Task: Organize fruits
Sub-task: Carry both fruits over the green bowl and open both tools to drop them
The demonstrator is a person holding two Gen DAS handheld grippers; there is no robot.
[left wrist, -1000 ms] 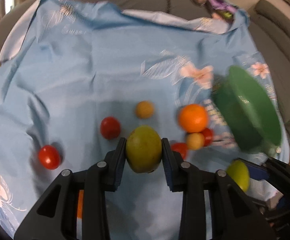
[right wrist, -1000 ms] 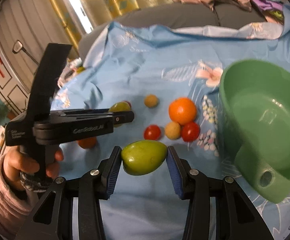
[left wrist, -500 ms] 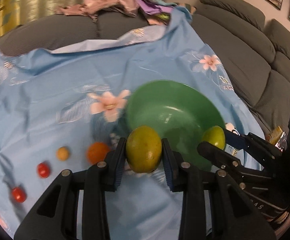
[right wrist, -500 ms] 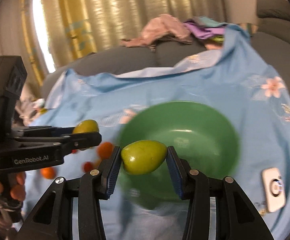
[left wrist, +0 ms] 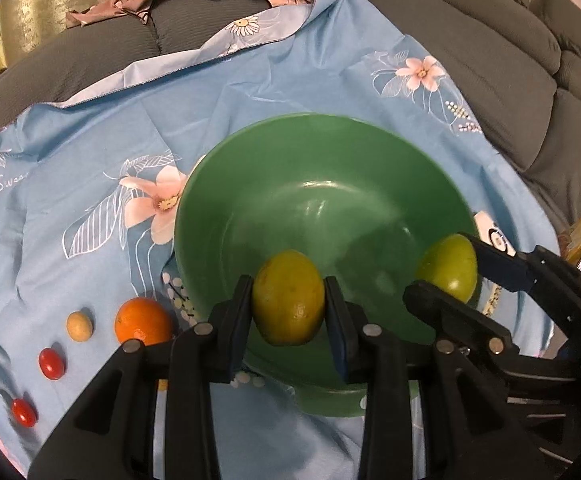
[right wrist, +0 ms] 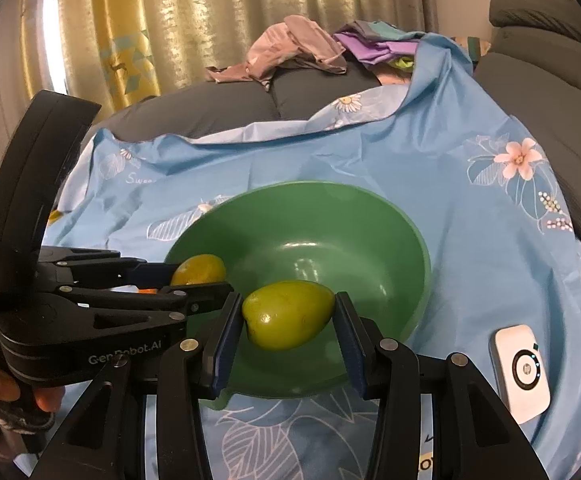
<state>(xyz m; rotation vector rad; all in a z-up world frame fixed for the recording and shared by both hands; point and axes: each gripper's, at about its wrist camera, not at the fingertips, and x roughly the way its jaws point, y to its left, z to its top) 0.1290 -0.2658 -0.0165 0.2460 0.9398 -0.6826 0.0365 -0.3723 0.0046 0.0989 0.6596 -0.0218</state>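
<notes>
Fruit sits in both my grips: my left gripper (left wrist: 288,304) is clamped on a yellow-green lemon (left wrist: 288,298), pressed between the two pads, and my right gripper (right wrist: 288,316) pinches a green pear-shaped fruit (right wrist: 288,314) the same way, its narrow end toward the right pad. Both fruits hang over the near side of the green bowl (left wrist: 330,152), which lies just beyond my jaws on the blue flowered cloth (left wrist: 90,128).

Left of my left jaws, on the cloth beside the bowl, lie an orange (left wrist: 143,321), a small tan fruit (left wrist: 79,325), and two red ones (left wrist: 51,363) that look like cherry tomatoes, though they are small in the view.

Right of my right jaws, near the bowl, a white device (right wrist: 522,372) rests on the cloth, with what seems to be an "hp" mark in its ring. The left gripper's body reads "GenRobot.AI". On the cloth beyond the bowl, white script begins "Swe", the rest lost in a fold.
</notes>
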